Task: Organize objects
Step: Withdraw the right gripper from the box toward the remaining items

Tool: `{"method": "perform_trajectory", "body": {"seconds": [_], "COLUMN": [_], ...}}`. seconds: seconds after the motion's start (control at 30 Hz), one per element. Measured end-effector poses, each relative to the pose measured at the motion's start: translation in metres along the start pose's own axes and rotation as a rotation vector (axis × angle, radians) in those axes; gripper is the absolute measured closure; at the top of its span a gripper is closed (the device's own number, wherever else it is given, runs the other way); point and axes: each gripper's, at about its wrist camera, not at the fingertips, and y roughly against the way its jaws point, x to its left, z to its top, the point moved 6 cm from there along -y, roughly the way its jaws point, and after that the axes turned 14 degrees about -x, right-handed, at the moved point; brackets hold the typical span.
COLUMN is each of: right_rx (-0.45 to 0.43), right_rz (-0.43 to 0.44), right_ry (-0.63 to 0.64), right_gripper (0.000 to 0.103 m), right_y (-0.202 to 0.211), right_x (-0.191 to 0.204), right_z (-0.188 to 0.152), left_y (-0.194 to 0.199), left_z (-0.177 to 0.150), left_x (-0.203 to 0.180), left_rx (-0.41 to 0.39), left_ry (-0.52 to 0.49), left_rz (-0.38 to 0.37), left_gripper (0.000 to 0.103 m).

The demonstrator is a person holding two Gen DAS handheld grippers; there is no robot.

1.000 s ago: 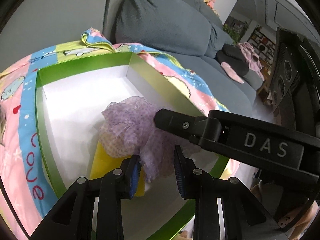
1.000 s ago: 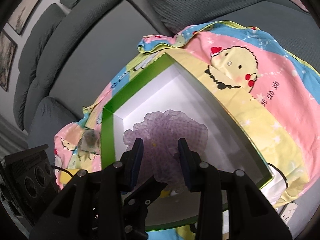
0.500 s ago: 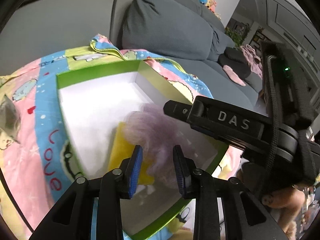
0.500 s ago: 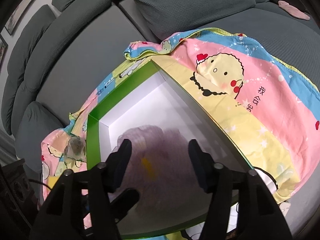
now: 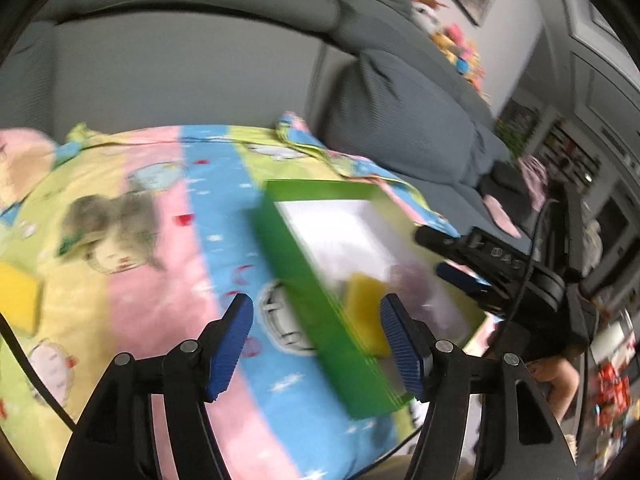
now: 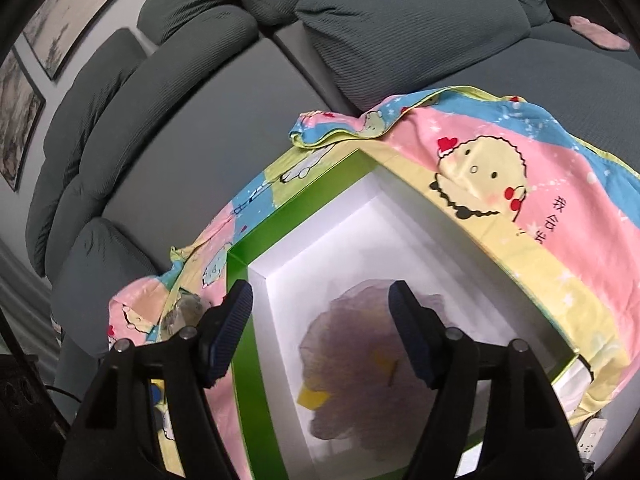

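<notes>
A green box with a white inside (image 6: pixel 240 320) sits on a cartoon-print blanket; it also shows in the left wrist view (image 5: pixel 292 248). A purple mesh bath puff (image 6: pixel 360 364) lies in it over a yellow sponge (image 6: pixel 314 400); both show blurred in the left wrist view, puff (image 5: pixel 412 284) and sponge (image 5: pixel 360 300). My right gripper (image 6: pixel 320 336) is open and empty above the puff. My left gripper (image 5: pixel 316 344) is open and empty, above the box's near wall. A second yellow sponge (image 5: pixel 16 300) and a grey crumpled item (image 5: pixel 108 216) lie on the blanket to the left.
The blanket (image 5: pixel 168 280) covers a grey sofa seat (image 6: pixel 192 128) with cushions (image 6: pixel 408 20) behind. The right gripper's body (image 5: pixel 504 272) shows at the right of the left wrist view. A white power strip (image 6: pixel 592 440) lies at the blanket's lower right edge.
Both grippers opened wide and let go of the purple puff, which now lies in the box. The left gripper swung left and back, out of the box; the right gripper rose slightly.
</notes>
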Motion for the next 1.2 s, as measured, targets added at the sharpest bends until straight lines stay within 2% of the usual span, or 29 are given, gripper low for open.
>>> {"method": "perform_trajectory", "body": {"seconds": [0.03,0.07,0.2,0.3,0.37,0.4,0.47,0.57,0.63,0.73,0.8,0.87,1.07,1.2], "right_rx": [-0.003,-0.012,-0.015,0.020,0.040,0.044,0.061,0.112,0.159,0.266,0.309,0.336,0.414,0.515], "right_rz": [0.001,0.006,0.059,0.186,0.308,0.342,0.371,0.375,0.387,0.452,0.510,0.547,0.471,0.426], "right_ry": [0.012,0.023,0.051,0.024,0.002,0.005,0.041,0.102,0.127,0.090,0.054,0.056,0.151,0.200], "right_gripper": [0.023,0.021,0.021,0.021,0.015,0.008,0.007,0.007,0.007,0.007,0.007,0.002,0.000,0.000], "right_y": [0.001,0.001,0.001,0.003,0.005,0.005,0.002,-0.010,-0.019,-0.029,-0.029,-0.029,-0.050,-0.068], "right_x": [0.005,0.012,0.040,0.070,0.095,0.104,0.126,0.151,0.165,0.186,0.198,0.211,0.234,0.250], "right_z": [-0.001,-0.002,-0.009,-0.018,-0.024,-0.028,-0.040,-0.062,-0.078,-0.099,-0.109,-0.121,-0.168,-0.204], "left_y": [0.007,0.013,0.029,0.040,0.053,0.059,0.076,0.094,0.099,0.106,0.111,0.112,0.121,0.130], "left_z": [-0.002,-0.005,-0.013,-0.016,-0.016,-0.017,-0.022,-0.038,-0.045,-0.049,-0.048,-0.049,-0.050,-0.049], "left_x": [0.013,0.020,0.059,0.077,0.094,0.102,0.123,0.148,0.163,0.176,0.181,0.189,0.215,0.232], "left_rx": [-0.005,-0.004,0.003,0.008,-0.010,-0.024,-0.061,-0.101,-0.096,-0.108,-0.134,-0.140,-0.159,-0.182], "left_ry": [0.018,0.026,0.072,0.088,0.089,0.094,0.128,0.212,0.231,0.236,0.251,0.280,0.365,0.419], "left_rz": [0.025,0.038,0.124,0.158,0.195,0.217,0.268,0.296,0.318,0.375,0.349,0.339,0.352,0.369], "left_gripper": [0.036,0.036,0.036,0.036,0.036,0.036,0.036,0.036,0.036,0.036,0.036,0.036,0.036,0.036]}}
